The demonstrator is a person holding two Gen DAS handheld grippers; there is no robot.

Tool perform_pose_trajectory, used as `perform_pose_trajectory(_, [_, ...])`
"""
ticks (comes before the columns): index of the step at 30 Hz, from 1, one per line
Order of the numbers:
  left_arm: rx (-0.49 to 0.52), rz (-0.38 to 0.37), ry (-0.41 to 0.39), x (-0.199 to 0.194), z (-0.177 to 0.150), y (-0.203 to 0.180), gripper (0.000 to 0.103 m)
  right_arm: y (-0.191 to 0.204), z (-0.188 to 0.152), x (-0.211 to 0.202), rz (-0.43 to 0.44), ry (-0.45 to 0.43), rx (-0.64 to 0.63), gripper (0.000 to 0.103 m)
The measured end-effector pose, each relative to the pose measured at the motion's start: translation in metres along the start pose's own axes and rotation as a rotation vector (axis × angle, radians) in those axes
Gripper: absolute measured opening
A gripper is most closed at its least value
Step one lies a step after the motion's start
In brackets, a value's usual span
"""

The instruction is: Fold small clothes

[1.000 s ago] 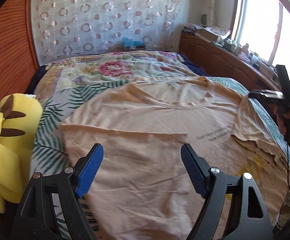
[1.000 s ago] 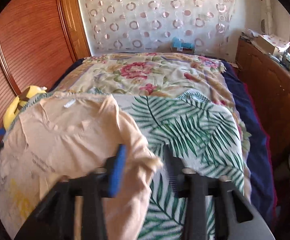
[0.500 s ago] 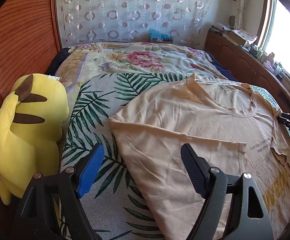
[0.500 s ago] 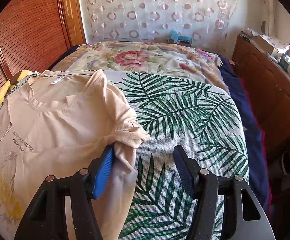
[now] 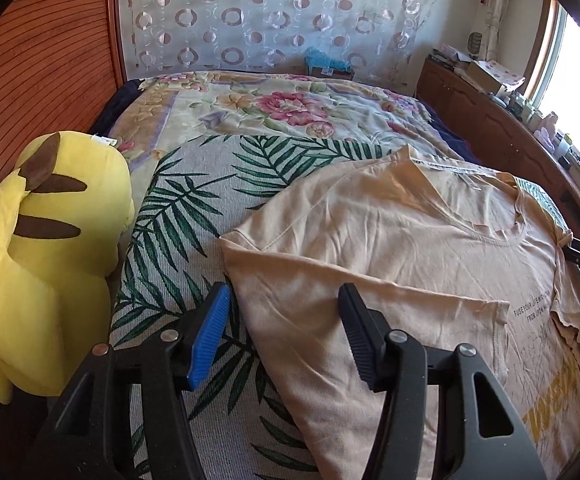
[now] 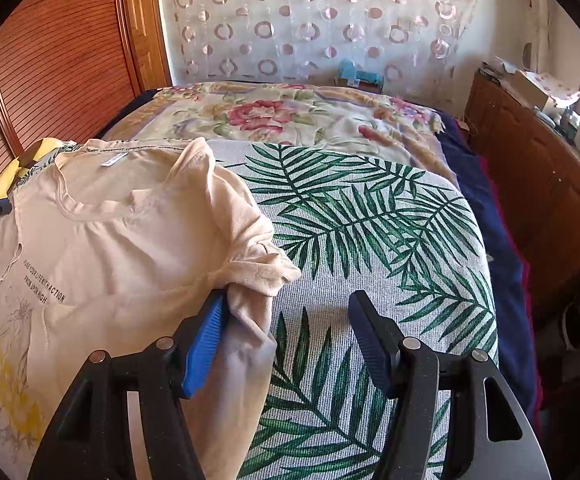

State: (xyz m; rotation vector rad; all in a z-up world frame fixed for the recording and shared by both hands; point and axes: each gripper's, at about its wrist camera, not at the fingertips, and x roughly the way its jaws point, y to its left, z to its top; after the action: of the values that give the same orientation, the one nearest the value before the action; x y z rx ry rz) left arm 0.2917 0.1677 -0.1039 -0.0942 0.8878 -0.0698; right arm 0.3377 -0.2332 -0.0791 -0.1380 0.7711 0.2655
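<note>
A peach T-shirt [image 5: 390, 248] lies spread out on the bed [image 5: 193, 240], on top of a grey cover with big green leaves. The T-shirt has a round neck, small dark words on the chest and a yellow print lower down. One sleeve is folded in over the body of the T-shirt.

The left gripper [image 5: 283, 336] hangs over the side edge of the T-shirt that is nearest the yellow plush toy [image 5: 45, 256]. Its jaws are closing. The edge of the T-shirt lies under the gap between them, but the blue pads do not press on it.

The right gripper [image 6: 287, 338] is at the other side of the T-shirt, by the bunched-up sleeve [image 6: 257, 264]. Its jaws stand fairly wide. The sleeve cloth leans against the left pad, and the other pad is over the leaf cover, clear of the T-shirt. The cloth may only be resting there (it is hard to tell from this close).

The yellow plush toy sits beside the T-shirt, at the edge of the bed by the brown wooden wall. Beyond the T-shirt, further up the bed, lies a blanket with pink flowers [image 6: 273, 116]. Past that hangs a pale curtain with rings on it [image 5: 273, 12].
</note>
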Motion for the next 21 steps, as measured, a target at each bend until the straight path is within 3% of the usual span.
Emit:
perform_pose_trajectory(1, [0.004, -0.006, -0.003, 0.000, 0.000, -0.001, 0.054, 0.000, 0.000, 0.000, -0.001, 0.000, 0.000, 0.065])
perform_pose_trajectory(3, [0.021, -0.001, -0.007, -0.002, -0.003, -0.003, 0.036, 0.000, 0.000, 0.000, -0.001, 0.000, -0.001, 0.065])
perform_pose_trajectory(6, [0.022, 0.022, -0.009, -0.002, -0.001, -0.001, 0.019, 0.000, 0.000, 0.000, 0.000, 0.000, -0.001, 0.065])
perform_pose_trajectory(8, [0.005, -0.002, -0.008, -0.002, 0.000, 0.002, 0.010, -0.001, 0.000, 0.000, 0.002, 0.000, 0.000, 0.065])
perform_pose_trajectory(9, [-0.001, -0.010, -0.004, -0.002, 0.001, 0.003, 0.008, -0.001, -0.001, 0.000, 0.002, 0.000, 0.000, 0.065])
perform_pose_trajectory(11, [0.007, -0.012, -0.004, -0.002, 0.002, 0.002, 0.005, 0.000, -0.001, 0.000, 0.023, -0.006, -0.014, 0.054])
perform_pose_trajectory(13, [0.007, -0.044, -0.008, -0.007, 0.003, -0.002, 0.003, 0.005, -0.001, 0.000, 0.076, -0.012, -0.040, 0.005])
perform_pose_trajectory(17, [0.010, -0.084, -0.064, -0.031, 0.004, -0.018, 0.003, 0.023, 0.002, -0.008, 0.079, -0.029, -0.103, 0.005])
perform_pose_trajectory(21, [0.037, -0.120, -0.154, -0.075, 0.001, -0.037, 0.003, 0.032, 0.008, -0.044, 0.090, -0.119, -0.104, 0.005])
